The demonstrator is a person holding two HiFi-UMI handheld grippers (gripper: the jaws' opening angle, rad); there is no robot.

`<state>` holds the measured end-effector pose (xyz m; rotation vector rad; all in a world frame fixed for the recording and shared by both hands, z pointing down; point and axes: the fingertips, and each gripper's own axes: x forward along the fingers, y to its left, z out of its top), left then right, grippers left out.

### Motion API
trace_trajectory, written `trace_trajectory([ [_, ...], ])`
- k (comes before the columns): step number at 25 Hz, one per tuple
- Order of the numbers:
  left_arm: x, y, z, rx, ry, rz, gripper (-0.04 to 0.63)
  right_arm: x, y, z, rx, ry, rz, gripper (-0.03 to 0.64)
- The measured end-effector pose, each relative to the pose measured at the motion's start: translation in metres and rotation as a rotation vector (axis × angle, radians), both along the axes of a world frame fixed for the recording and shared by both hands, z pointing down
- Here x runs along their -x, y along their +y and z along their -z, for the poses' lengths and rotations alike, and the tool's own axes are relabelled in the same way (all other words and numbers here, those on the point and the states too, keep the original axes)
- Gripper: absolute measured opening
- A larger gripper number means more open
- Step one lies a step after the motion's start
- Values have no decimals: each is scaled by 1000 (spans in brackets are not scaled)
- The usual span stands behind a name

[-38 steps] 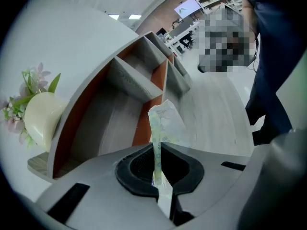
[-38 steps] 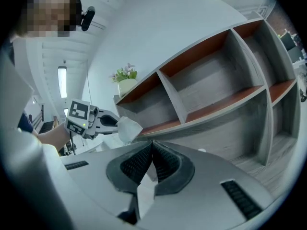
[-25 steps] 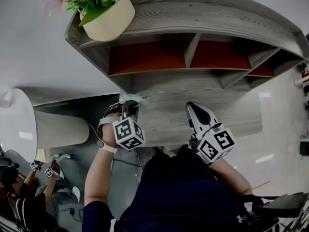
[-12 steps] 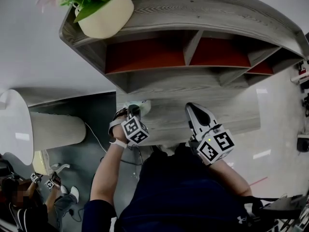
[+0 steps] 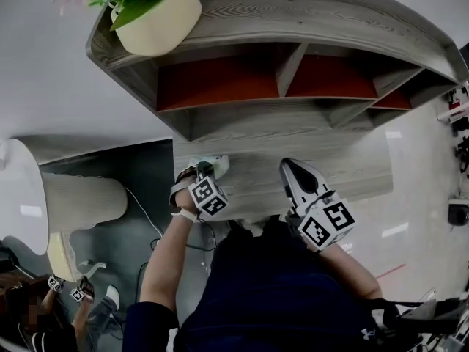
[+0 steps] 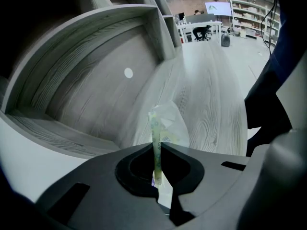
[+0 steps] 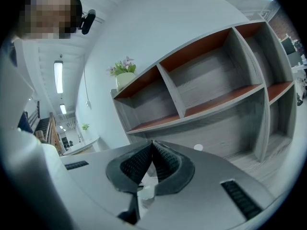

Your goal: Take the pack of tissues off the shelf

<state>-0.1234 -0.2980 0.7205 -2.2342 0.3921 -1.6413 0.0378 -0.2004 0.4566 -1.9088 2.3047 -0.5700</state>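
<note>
The left hand-held gripper (image 5: 206,169) is clenching one thin edge of the pack of tissues (image 6: 166,124). The pack is hanging low over the wood-grain counter (image 5: 344,171) in front of the shelf (image 5: 293,20); I cannot tell whether it is touching the wood. The pack is looking already off the shelf, with only carrying it clear or setting it down left. The right hand-held gripper (image 5: 289,169) is pinching shut on nothing. I am counting one pack, two grippers, one flower pot (image 5: 157,24) and three red-backed compartments (image 5: 220,83) in the head view.
</note>
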Motion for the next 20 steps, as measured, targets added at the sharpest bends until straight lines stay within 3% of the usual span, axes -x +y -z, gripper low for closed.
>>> trace_trajectory([
  [10,3,4,-18,33,-9,16,17,3,4,-1,12,9,-14,12],
  [20,-4,0,-36,22,33,27,17,3,8,-3,17,15,-30,11],
])
